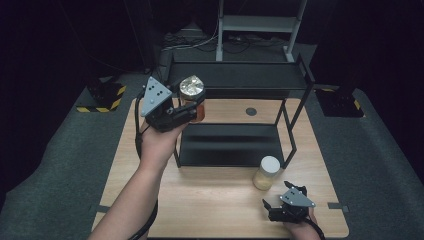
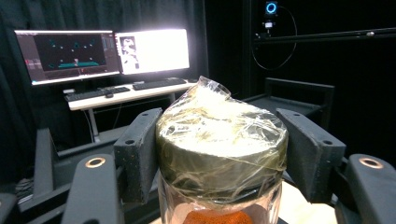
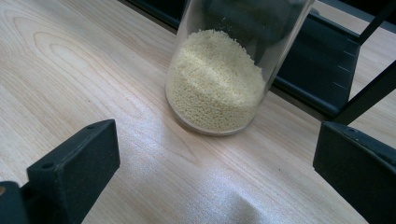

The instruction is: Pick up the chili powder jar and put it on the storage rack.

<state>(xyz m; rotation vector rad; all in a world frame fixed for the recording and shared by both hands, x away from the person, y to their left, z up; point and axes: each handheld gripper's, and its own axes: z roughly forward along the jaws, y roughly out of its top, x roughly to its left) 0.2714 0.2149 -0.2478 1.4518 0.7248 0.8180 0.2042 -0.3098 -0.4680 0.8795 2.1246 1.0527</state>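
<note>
Two black jaws of the left gripper clamp the dark, film-wrapped lid of a glass jar of orange-red powder, one pad on each side of the lid. In the high view this left gripper holds the jar off the table, in front of the left end of the black two-tier rack, about level with the rack's upper shelf. The jar stands upright in the grip. The person's left hand and forearm reach in from the near edge. Beyond the jar, the left gripper view takes in a desk with two lit monitors.

The right gripper rests at the near right of the wooden table, its jaws wide apart with nothing between them. Just beyond it stands a second jar, white-lidded and part-filled with pale yellow grains, upright on the table, close against the rack's lower shelf.
</note>
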